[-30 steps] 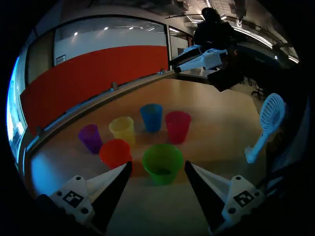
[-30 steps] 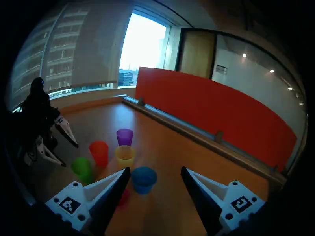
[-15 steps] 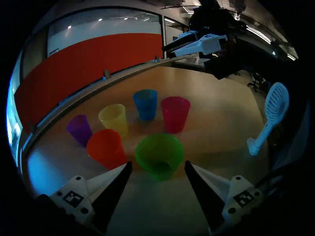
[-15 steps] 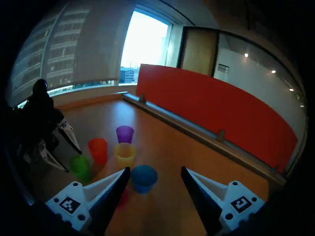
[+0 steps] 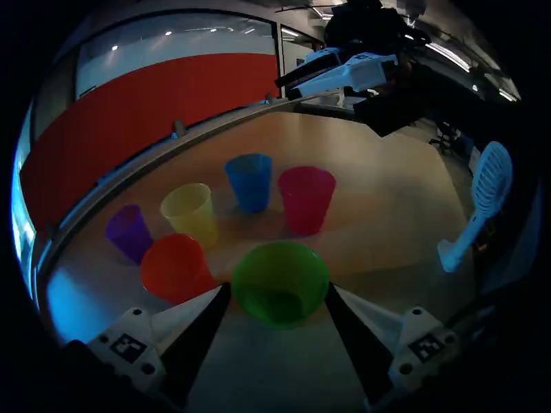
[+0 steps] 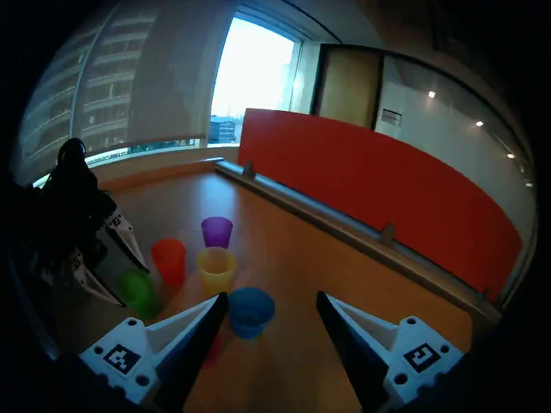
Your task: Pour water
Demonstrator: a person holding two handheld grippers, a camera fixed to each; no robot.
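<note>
The green cup (image 5: pixel 280 282) stands on the wooden worktop (image 5: pixel 386 186) between the wide-spread fingers of the left gripper (image 5: pixel 275 288), possibly brushing them. The red cup (image 5: pixel 175 267) sits just beside it, with the yellow cup (image 5: pixel 189 213), blue cup (image 5: pixel 249 180) and pink cup (image 5: pixel 306 198) beyond. Across the cluster from the green cup, the right gripper (image 6: pixel 271 297) hangs with its fingers wide, holding nothing.

We find no words, numbers or brands we can read, only black-and-white marker squares (image 5: pixel 129 347) on the left claw (image 5: pixel 275 286) and the right claw (image 6: pixel 271 296), a small wall plaque (image 6: pixel 390 118) too blurred for us to read
</note>
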